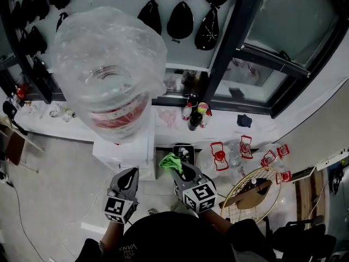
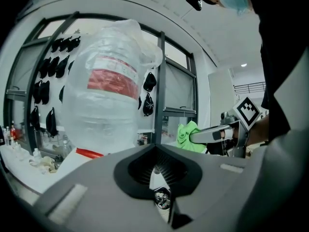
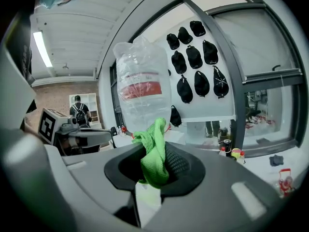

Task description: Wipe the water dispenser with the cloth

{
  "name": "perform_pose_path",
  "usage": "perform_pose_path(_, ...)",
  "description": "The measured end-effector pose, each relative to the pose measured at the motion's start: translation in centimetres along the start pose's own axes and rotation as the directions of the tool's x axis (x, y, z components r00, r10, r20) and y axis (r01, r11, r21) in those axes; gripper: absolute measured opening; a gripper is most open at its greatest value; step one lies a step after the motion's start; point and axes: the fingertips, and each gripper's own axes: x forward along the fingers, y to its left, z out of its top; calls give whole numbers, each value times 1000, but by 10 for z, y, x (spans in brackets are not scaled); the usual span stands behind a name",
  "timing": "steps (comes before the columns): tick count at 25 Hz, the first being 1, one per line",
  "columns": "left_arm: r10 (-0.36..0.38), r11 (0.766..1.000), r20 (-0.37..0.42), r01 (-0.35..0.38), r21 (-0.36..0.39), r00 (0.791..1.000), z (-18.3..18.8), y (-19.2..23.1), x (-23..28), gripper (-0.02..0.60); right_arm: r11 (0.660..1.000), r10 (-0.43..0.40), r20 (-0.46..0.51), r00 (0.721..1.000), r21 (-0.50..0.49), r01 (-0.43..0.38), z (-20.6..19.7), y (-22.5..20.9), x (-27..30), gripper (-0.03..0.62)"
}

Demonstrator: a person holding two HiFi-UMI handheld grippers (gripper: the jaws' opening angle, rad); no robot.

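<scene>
The water dispenser (image 1: 124, 149) is a white cabinet carrying a large upturned bottle (image 1: 109, 75) wrapped in clear plastic, with a red label. It stands just ahead of both grippers. My right gripper (image 1: 179, 168) is shut on a bright green cloth (image 1: 170, 161), which bunches up out of its jaws (image 3: 153, 149) to the right of the cabinet. My left gripper (image 1: 132, 173) is shut with nothing in it, close to the cabinet's front. The bottle (image 2: 104, 91) fills the left gripper view, with the cloth (image 2: 187, 137) at its right. The bottle (image 3: 142, 88) rises behind the cloth in the right gripper view.
A white window ledge (image 1: 218, 127) behind the dispenser holds bottles (image 1: 196, 113). Black caps (image 1: 180, 21) hang on the wall above. Red-capped containers (image 1: 219, 156) and a round wire basket (image 1: 253, 192) lie on the floor at right. A person with a backpack (image 3: 77, 111) stands far off.
</scene>
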Motion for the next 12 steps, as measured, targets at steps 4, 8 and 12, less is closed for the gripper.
perform_pose_path(4,32,999,1,-32,16,999,-4,7,-10,2,1000,7,-6,1000,-3,-7,1,12,-1,91)
perform_pose_path(8,42,999,-3,-41,23,999,-4,8,-17,3,1000,8,1,1000,3,-8,2,17,-2,91)
perform_pose_path(12,36,999,3,-36,27,999,-1,9,-20,2,1000,9,2,1000,-4,-9,4,21,-3,91)
